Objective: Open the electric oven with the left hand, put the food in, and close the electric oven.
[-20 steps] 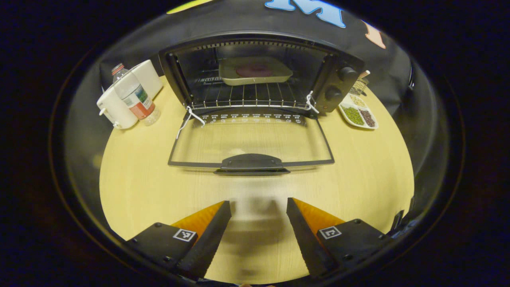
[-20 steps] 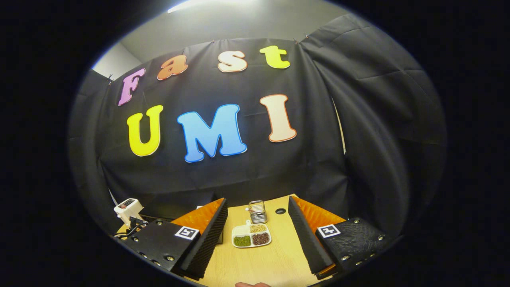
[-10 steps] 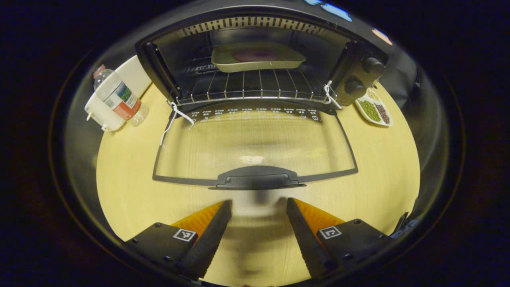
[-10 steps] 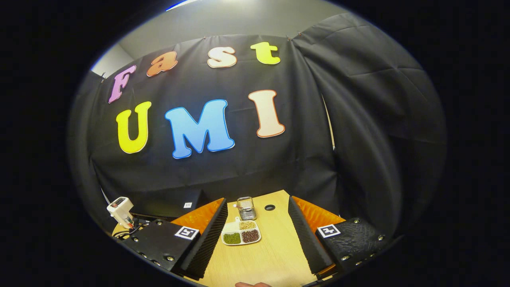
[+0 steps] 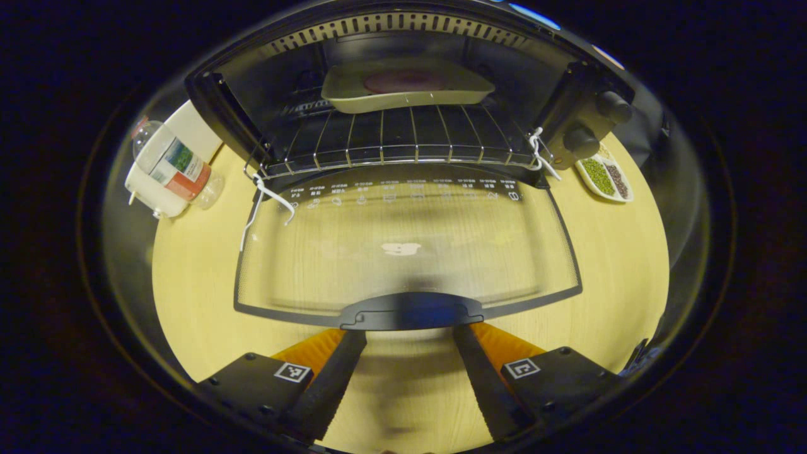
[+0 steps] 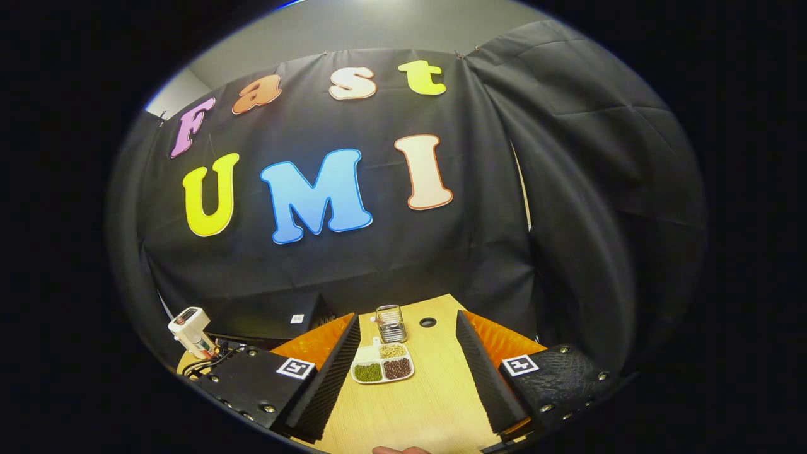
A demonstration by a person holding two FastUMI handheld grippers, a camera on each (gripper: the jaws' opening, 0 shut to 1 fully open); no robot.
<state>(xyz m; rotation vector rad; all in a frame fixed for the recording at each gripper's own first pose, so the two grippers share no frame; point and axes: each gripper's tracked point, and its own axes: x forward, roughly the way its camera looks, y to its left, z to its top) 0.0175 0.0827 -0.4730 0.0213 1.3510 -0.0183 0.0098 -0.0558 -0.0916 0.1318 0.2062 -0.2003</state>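
At the lower centre of the left gripper view, the left hand-held gripper (image 5: pixel 408 343) stands open, tips at the oven door handle (image 5: pixel 413 311), not clamped.
The food tray (image 5: pixel 406 91) sits on the rack at upper centre; the door (image 5: pixel 406 252) lies flat over the desk (image 5: pixel 189 277). Risk: fingers slip off the low handle, door drops back. Right hand-held gripper (image 6: pixel 408 353) open, empty.

Black electric oven (image 5: pixel 403 44) on the table, glass door (image 5: pixel 406 252) folded flat open, food tray (image 5: pixel 406 91) on its rack.
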